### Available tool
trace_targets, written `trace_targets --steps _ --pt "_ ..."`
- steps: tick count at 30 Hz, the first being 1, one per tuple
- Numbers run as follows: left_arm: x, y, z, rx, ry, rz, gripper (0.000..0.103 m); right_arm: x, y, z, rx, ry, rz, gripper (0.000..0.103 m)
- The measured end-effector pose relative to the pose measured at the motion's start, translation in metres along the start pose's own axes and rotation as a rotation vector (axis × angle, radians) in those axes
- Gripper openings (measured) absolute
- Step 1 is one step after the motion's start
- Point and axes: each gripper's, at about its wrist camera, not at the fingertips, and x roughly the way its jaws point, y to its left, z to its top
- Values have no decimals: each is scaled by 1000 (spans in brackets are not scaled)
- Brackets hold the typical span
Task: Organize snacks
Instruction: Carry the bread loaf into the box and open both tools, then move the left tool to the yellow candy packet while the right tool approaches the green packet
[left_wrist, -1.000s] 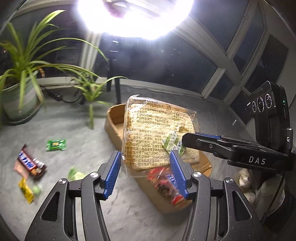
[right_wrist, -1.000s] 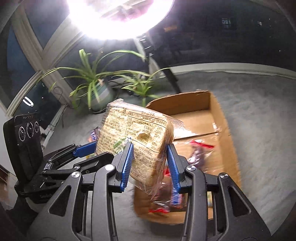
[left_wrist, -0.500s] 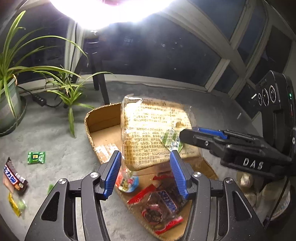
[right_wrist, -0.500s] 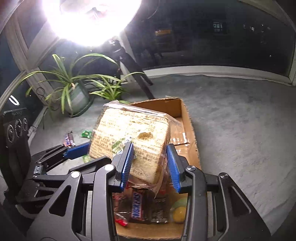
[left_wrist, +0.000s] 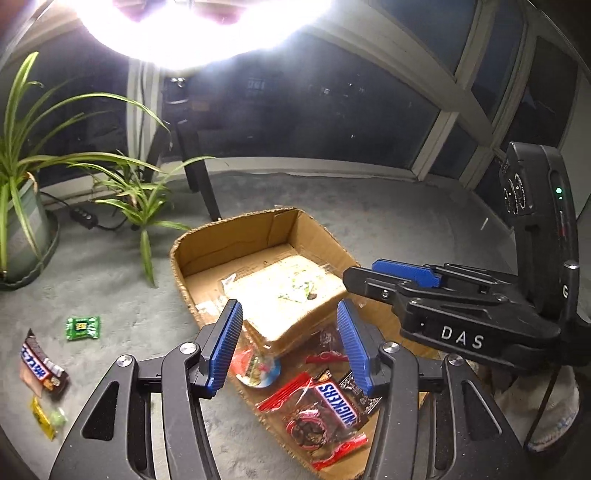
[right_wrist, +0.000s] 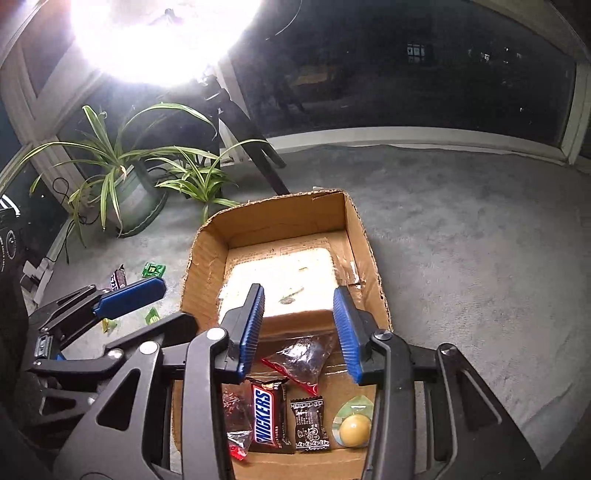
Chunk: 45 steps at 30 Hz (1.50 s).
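Left wrist view: the left tongs (left_wrist: 290, 345) are spread apart and grasp nothing, hanging over the cardboard box (left_wrist: 236, 236) on the grey carpet (left_wrist: 388, 210). The bag of bread (left_wrist: 284, 295) lies flat on the box floor at the far end. Nearer in the box lie one Snickers bar (left_wrist: 338, 404), one red-edged clear packet (left_wrist: 314, 424), one small dark wrapped sweet (left_wrist: 360, 393) and one round jelly cup (left_wrist: 258, 371). Out on the carpet to the left lie one green sweet (left_wrist: 83, 327), one chocolate bar (left_wrist: 42, 371) and one yellow wrapper (left_wrist: 42, 419). Two potted plants (left_wrist: 22, 177) stand beyond. The right tongs (left_wrist: 391, 278) reach in from the right, above the box's edge.

Right wrist view: the right tongs (right_wrist: 299, 326) are released, empty, above the box (right_wrist: 288, 218). The bread (right_wrist: 280, 284) rests flat in the far half. In the near half: one Snickers bar (right_wrist: 267, 421), two red-edged clear packets (right_wrist: 306, 358), one dark sweet (right_wrist: 309, 424), one jelly cup (right_wrist: 354, 426). The left tongs (right_wrist: 129, 297) show at left, outside the box.
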Motion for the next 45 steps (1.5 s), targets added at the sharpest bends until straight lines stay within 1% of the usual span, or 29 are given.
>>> trace_targets --steps 1,5,6,8,9,12,14,16,18,25,28,30,32,33,34,36,38,41,42,45 --pt "-2 2 0 -3 -4 -2 51 -2 1 0 2 -7 -2 61" --pt "-19 14 -5 -14 -23 7 51 -9 11 -4 -2 -18 -6 62" --pt "-25 18 -8 -14 -31 19 51 -11 15 -5 -7 -21 -8 62" --pt "-33 25 -12 -10 -37 38 51 -15 22 -7 -16 -30 -9 68" --pt "-37 29 -15 -11 -39 49 51 -18 26 -9 -22 -40 -8 74" --pt "-52 47 -27 -32 -39 71 51 -25 42 -13 -49 -60 0 74" --pt "-62 59 -34 -44 -36 89 51 -26 55 -16 -68 -49 18 76" --pt "-72 71 -44 -58 -33 107 51 -29 70 -20 -95 -46 31 89" --pt "-81 85 -53 -79 -27 122 51 -34 87 -25 -130 -63 44 93" --pt "-110 139 -90 -155 8 204 51 -29 140 -40 -191 -38 136 93" --pt "-117 158 -102 -187 17 234 51 -16 160 -49 -207 -14 155 93" --pt "-119 169 -110 -202 26 255 51 -2 170 -55 -209 19 166 93" --pt "-118 178 -114 -214 35 270 51 12 177 -59 -212 40 167 91" --pt "-117 183 -115 -223 40 277 51 19 181 -61 -219 52 163 88" --pt "-115 187 -116 -230 43 286 51 26 184 -61 -224 64 158 81" --pt "-109 198 -117 -256 54 288 51 42 188 -63 -233 98 150 73" --pt "-105 204 -117 -273 59 284 51 55 189 -63 -239 121 144 72" --pt "-95 209 -115 -290 70 268 45 70 190 -63 -258 138 120 70" --pt "-91 210 -113 -296 71 261 41 73 190 -62 -263 142 113 68" --pt "-81 212 -108 -311 74 259 41 84 190 -62 -274 153 96 68"
